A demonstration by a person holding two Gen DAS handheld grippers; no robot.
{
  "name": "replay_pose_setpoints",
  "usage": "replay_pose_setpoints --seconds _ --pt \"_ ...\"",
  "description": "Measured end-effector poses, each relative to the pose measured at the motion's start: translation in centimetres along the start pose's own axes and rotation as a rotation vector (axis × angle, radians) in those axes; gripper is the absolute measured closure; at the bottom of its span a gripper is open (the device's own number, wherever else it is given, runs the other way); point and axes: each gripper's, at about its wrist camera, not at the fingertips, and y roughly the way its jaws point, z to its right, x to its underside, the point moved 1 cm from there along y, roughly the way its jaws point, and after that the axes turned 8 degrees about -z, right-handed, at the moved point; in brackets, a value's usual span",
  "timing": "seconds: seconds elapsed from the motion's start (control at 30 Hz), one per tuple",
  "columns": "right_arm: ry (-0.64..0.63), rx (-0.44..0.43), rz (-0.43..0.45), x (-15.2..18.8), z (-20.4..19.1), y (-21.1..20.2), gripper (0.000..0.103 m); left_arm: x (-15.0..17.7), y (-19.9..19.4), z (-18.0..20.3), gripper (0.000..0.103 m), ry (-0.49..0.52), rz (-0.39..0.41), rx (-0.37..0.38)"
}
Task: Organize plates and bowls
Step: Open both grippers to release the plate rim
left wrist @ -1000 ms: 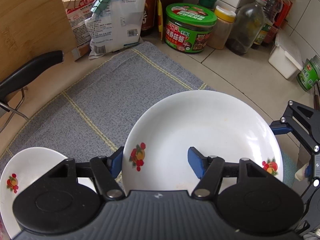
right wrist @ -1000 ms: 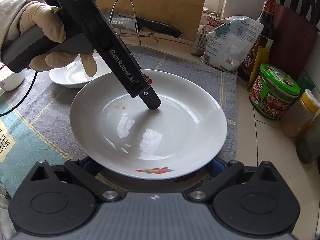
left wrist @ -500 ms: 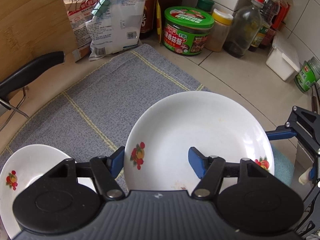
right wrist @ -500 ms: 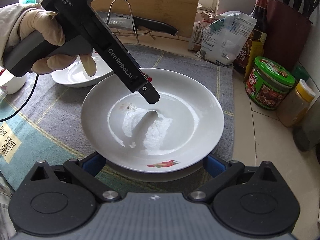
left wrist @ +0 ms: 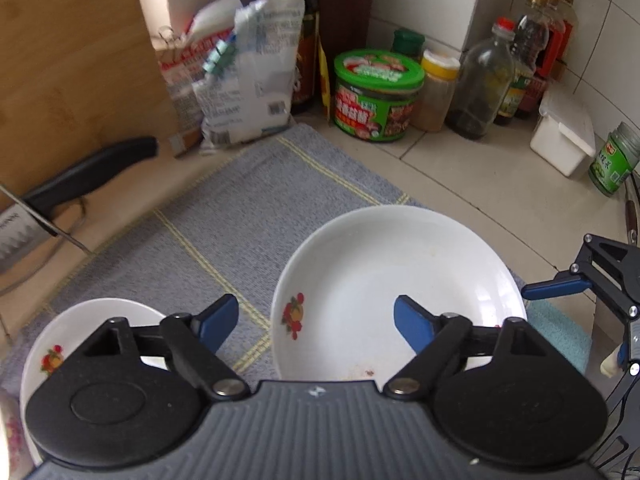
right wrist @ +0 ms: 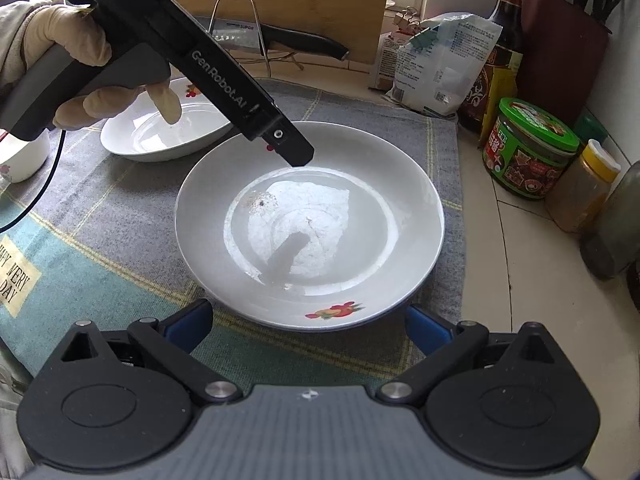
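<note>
- Below the left tongs (left wrist: 316,316), left wrist view: the large plate (left wrist: 400,280) lies flat on the grey mat (left wrist: 224,216) on the tabletop. Its near-left rim sits between the two blue fingertips (left wrist: 218,316), which stand apart and touch nothing; these jaws have just been opening and grip nothing. A smaller dish (left wrist: 92,320) rests at lower left, apart from the plate, partly hidden behind the tongs' body.
- At the right edge of the same view, the right tongs (left wrist: 560,286) appear just beyond the plate's far rim.
- Ahead of the right tongs (right wrist: 308,326), right wrist view: the plate (right wrist: 360,200) lies just beyond the blue fingertips (right wrist: 192,320), which flank its near rim widely spread and hold nothing. Being round, the plate has no long axis.
- Above the plate's far rim, the left tongs (right wrist: 294,156) point steeply down, carried by a gloved hand (right wrist: 80,64); the dish (right wrist: 160,136) lies behind them.
- Judgement: both tongs are near the plate; the right tongs face its rim squarely.
</note>
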Motion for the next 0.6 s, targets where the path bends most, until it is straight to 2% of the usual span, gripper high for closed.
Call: replay_pose_setpoints --seconds 0.13,0.27,0.37,0.47,0.6 --pt "0.005 0.010 0.010 -0.1 -0.3 0.0 0.000 1.2 -2.9 -0.7 0.013 -0.028 0.069 -0.042" --pt "0.020 0.033 0.011 -0.4 -0.6 0.6 0.000 3.2 -5.5 -1.6 0.007 -0.096 0.126 -0.060" --pt "0.037 0.033 0.008 -0.5 -0.7 0.5 0.000 5.0 -7.1 -2.2 0.007 -0.144 0.160 -0.080" --pt "0.042 0.047 0.033 -0.6 -1.3 -0.6 0.000 7.1 -8.5 -2.7 0.006 -0.179 0.195 -0.119" --pt "0.044 0.051 0.085 -1.6 -2.6 -2.1 0.000 10.2 -9.9 -3.9 0.003 -0.199 0.219 -0.133"
